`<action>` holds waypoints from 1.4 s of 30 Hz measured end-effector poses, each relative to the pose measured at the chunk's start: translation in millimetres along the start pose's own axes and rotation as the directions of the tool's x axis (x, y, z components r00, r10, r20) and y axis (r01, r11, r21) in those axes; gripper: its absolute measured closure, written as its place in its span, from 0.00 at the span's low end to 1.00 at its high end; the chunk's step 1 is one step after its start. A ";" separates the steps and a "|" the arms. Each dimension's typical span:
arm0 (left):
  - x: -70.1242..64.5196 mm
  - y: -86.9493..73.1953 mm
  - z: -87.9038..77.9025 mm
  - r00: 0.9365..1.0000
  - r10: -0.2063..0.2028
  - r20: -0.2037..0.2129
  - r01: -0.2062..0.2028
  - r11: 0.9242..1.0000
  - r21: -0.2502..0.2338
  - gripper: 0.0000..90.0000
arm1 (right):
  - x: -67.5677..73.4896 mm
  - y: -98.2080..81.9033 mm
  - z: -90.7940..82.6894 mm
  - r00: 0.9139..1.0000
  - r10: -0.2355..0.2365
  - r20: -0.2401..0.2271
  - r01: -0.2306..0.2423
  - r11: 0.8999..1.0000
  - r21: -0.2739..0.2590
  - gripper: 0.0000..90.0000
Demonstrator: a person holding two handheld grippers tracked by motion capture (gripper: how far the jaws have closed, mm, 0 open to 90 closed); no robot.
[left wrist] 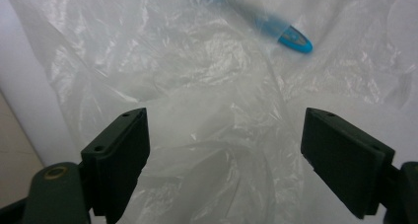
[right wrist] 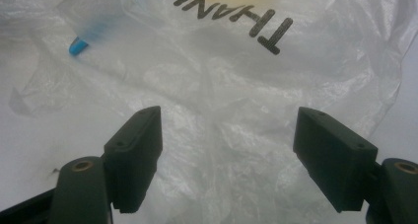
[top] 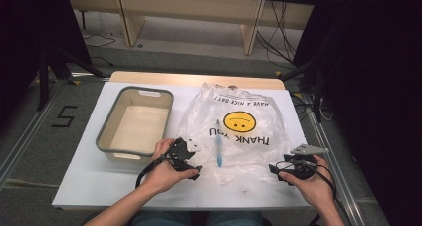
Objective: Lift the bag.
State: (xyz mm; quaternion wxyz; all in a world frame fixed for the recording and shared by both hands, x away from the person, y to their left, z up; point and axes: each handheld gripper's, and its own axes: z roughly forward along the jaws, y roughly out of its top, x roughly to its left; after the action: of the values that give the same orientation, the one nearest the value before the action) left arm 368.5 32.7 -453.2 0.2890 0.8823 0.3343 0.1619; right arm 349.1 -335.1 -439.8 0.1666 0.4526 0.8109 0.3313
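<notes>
A clear plastic bag (top: 239,121) printed with a yellow smiley and "THANK YOU" lies flat in the middle of the white table (top: 89,181). Inside it, near the front, lies a blue pen-like item (top: 218,151), also visible as the blue item (left wrist: 291,36) and the blue item (right wrist: 79,45). My left gripper (top: 195,166) sits at the bag's front left edge, jaws open over the crinkled plastic (left wrist: 222,135). My right gripper (top: 279,172) rests at the bag's front right corner, open above the plastic (right wrist: 226,135).
A grey-rimmed rectangular tub (top: 107,131), empty inside, stands to the left of the bag. Beyond the table are the floor, cables and wooden bench legs. Dark curtains hang at both sides.
</notes>
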 end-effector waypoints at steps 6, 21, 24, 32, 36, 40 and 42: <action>-3.9 -4.9 9.7 1.000 0.015 -0.006 -0.014 0.998 0.061 0.22 | -0.2 -3.3 2.6 1.000 -0.009 0.006 0.009 1.000 0.027 0.28; -1.9 -9.3 23.1 0.999 -0.054 0.005 0.053 0.993 0.104 0.27 | 0.4 -10.6 15.5 0.998 -0.045 -0.039 0.049 0.993 0.105 0.27; 0.6 -9.1 23.2 0.996 -0.081 0.025 0.078 0.990 0.119 0.29 | 0.8 -11.5 17.3 0.998 -0.050 -0.047 0.055 0.992 0.113 0.27; 4.3 -8.6 23.5 0.991 -0.120 0.057 0.112 0.984 0.135 0.35 | 2.2 -13.7 20.4 0.996 -0.056 -0.062 0.064 0.988 0.139 0.27; 4.7 -8.6 23.2 0.990 -0.124 0.059 0.115 0.984 0.138 0.36 | 2.4 -16.2 21.9 0.996 -0.061 -0.064 0.070 0.984 0.162 0.27; 4.5 -8.5 21.6 0.990 -0.124 0.060 0.115 0.983 0.141 0.42 | 2.5 -19.3 23.6 0.995 -0.068 -0.078 0.083 0.977 0.198 0.27; 5.7 -8.5 20.0 0.990 -0.123 0.065 0.112 0.982 0.149 0.47 | 2.8 -19.9 23.6 0.994 -0.076 -0.077 0.090 0.977 0.196 0.27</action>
State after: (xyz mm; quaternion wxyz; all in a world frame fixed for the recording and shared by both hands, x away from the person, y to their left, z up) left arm 378.0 33.8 -473.5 0.2453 0.8851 0.3858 0.0870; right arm 348.6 -331.0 -470.5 0.1058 0.4210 0.8635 0.2569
